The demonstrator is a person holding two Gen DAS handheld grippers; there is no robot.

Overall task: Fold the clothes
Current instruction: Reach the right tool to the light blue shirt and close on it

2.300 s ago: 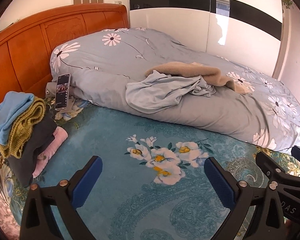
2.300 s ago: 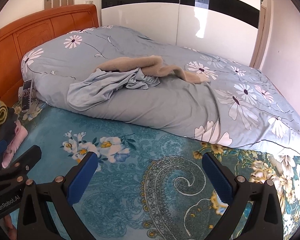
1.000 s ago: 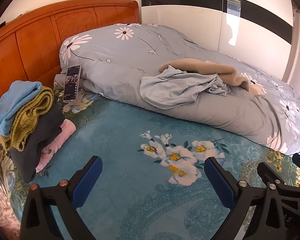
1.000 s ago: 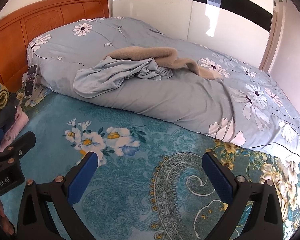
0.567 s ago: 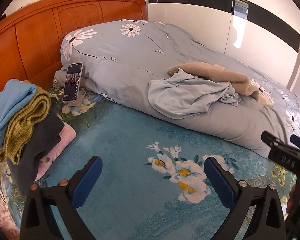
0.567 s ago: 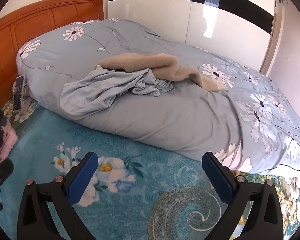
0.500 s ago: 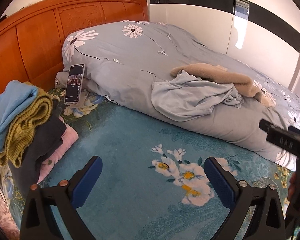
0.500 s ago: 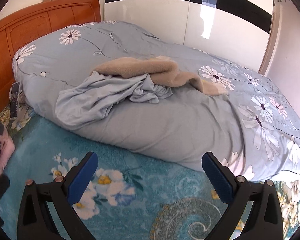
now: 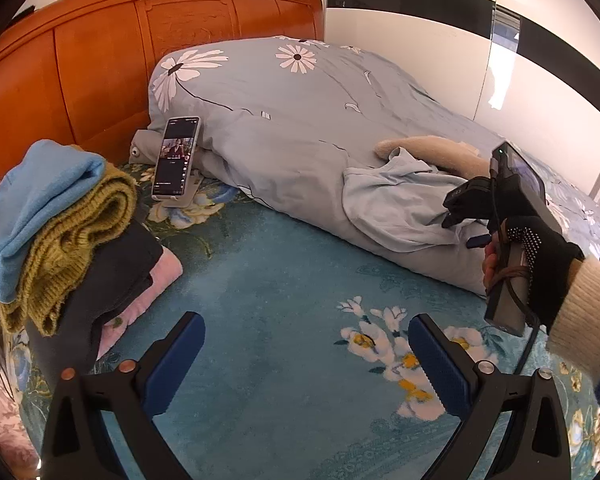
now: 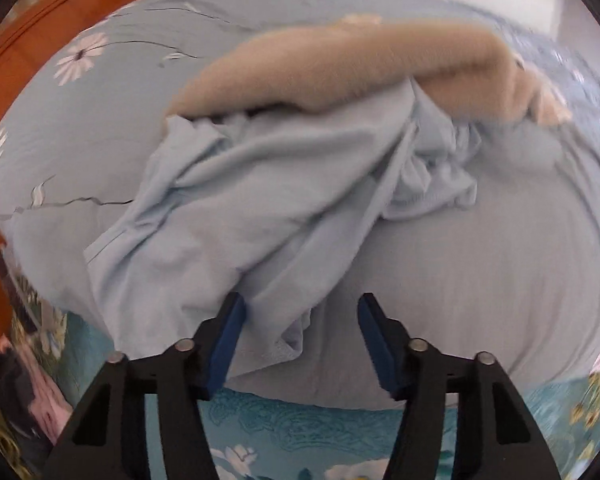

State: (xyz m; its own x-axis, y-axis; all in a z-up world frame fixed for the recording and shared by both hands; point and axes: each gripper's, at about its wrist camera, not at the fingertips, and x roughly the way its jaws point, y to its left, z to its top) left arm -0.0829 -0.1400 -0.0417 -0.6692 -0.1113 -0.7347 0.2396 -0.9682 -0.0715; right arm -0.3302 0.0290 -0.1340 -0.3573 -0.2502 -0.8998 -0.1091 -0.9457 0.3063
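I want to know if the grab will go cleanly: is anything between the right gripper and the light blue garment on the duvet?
Nothing visible. The right gripper is at the light blue garment, its jaws closing with the garment's lower hem between them. The beige fleece lies on the far edge, beyond the gripper.

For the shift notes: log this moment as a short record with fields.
surface: bed with a teal floral sheet
target: light blue garment crumpled on the grey quilt
beside it: tan fleece, partly over the garment
right hand-held gripper: jaws closing, garment hem between them, pads not yet pressing
left hand-held gripper: open, nothing in it
done so far: pile of folded clothes near the headboard
other: phone propped against the quilt
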